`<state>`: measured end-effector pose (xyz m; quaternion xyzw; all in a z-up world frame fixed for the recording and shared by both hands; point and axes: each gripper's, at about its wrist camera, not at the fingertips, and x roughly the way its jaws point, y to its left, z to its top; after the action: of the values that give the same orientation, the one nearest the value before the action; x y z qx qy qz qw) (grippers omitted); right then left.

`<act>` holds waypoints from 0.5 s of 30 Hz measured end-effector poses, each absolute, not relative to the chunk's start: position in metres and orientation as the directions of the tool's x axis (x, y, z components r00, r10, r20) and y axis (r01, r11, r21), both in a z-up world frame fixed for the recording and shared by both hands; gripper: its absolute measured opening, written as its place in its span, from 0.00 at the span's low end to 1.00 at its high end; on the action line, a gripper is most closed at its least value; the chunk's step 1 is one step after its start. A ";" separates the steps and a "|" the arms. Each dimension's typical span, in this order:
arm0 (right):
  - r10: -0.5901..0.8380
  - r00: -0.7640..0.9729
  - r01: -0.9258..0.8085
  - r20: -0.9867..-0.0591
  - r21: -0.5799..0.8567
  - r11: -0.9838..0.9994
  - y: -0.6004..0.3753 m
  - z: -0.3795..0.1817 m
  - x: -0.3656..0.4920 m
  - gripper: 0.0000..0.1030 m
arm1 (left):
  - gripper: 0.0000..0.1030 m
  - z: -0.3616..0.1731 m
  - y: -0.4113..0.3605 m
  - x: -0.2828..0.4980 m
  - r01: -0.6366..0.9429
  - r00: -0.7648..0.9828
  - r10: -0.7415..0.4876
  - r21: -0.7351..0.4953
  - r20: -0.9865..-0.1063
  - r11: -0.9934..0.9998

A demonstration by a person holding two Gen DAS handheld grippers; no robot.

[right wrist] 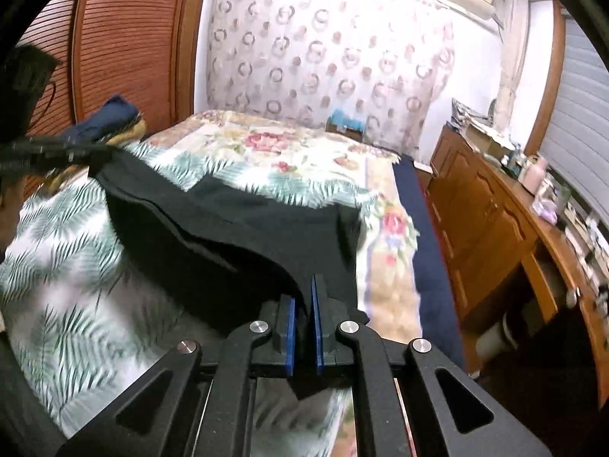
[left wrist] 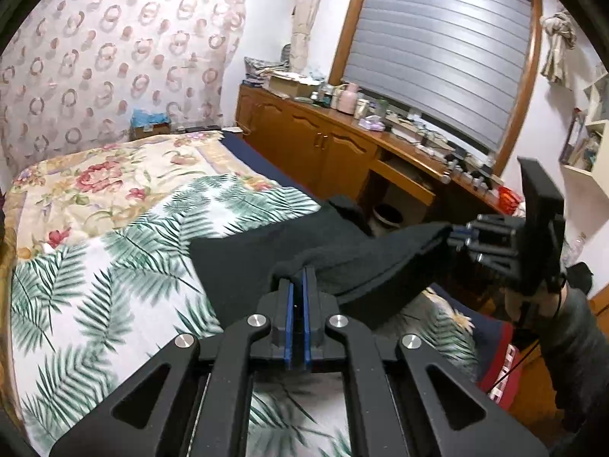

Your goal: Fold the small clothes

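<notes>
Black garment (left wrist: 266,266) above the bed (left wrist: 95,266), pinched by both tools

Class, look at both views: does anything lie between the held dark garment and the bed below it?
Nothing visible does. Both tongs, left and right, grip the dark garment; the leaf-print bedspread beneath looks bare.

1. The garment (left wrist: 266,259) I've got is plain black, no print.
2. Bed sheet (left wrist: 95,285) is white with green fern leaves.
3. Quilt (left wrist: 114,175) behind it: cream with red-pink flowers.
4. Curtain (left wrist: 114,57) is pale with pinkish rings.
5. Cabinets (left wrist: 304,144) are orange-brown wood.
</notes>
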<state>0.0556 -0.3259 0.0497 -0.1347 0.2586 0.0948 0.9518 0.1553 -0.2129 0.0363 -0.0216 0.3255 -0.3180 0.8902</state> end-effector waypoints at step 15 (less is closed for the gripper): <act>0.187 0.773 -0.326 -0.607 -0.127 0.937 -0.339 0.046 0.176 0.07 | 0.04 -0.010 -0.212 0.249 0.470 0.557 -0.486 -0.228 -0.673 0.853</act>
<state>0.1762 -0.3385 0.0457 -0.1132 0.3079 0.1373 0.9346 0.2490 -0.2115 -0.0102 -0.0110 0.3847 -0.2709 0.8823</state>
